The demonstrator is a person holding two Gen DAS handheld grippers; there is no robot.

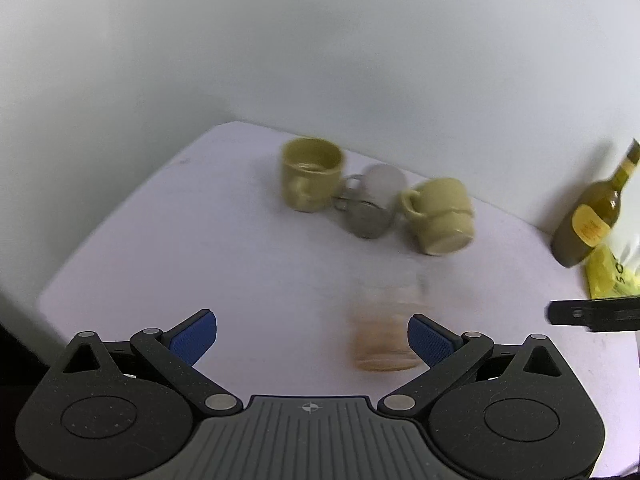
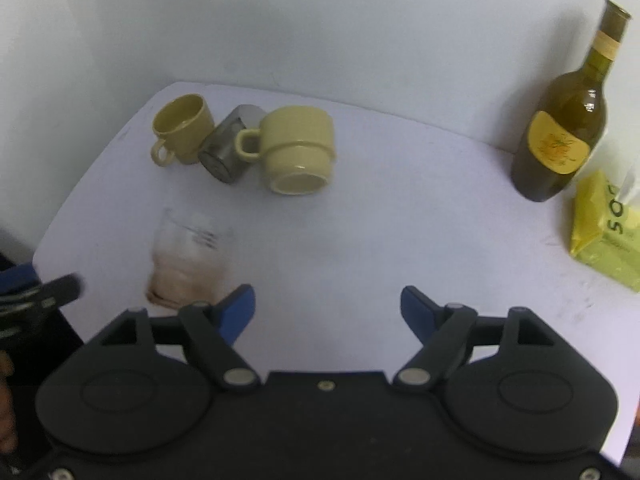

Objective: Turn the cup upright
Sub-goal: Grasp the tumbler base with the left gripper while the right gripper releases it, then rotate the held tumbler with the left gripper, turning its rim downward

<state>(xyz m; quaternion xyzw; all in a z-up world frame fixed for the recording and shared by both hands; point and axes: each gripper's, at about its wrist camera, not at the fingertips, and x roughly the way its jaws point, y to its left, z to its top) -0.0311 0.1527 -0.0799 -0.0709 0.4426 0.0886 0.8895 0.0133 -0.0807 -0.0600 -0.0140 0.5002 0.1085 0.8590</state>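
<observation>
A white table (image 2: 380, 216) is sitting against a white wall. Near the back of it, three cups are huddling close together. The small yellow mug on the left (image 2: 182, 128) is standing up with its open mouth showing and its handle sticking out toward the front. Just beside it, a shiny grey metal cup (image 2: 228, 148) is lying tipped over on its side, with its flat bottom facing forward. On the other side of that one, the bigger pale yellow mug (image 2: 298, 148) is also lying on its side, with its handle pointing at the metal cup.

Closer to the front, a see-through glass cup with a brownish part low down (image 2: 188, 256) is sitting on the table. It is looking blurry, so I cannot tell which way up it is.

The left gripper (image 1: 312, 336) is hanging low over the table with its blue fingers (image 1: 194, 336) spread wide and nothing between them. The glass cup (image 1: 384, 332) is just beside its right finger.

The right gripper (image 2: 328, 308) is also spread wide and holding nothing.

Over by the wall on the right, a dark green glass bottle with a yellow label (image 2: 564, 124) is standing up, and a yellow packet (image 2: 604, 236) is sitting just beside it.
</observation>
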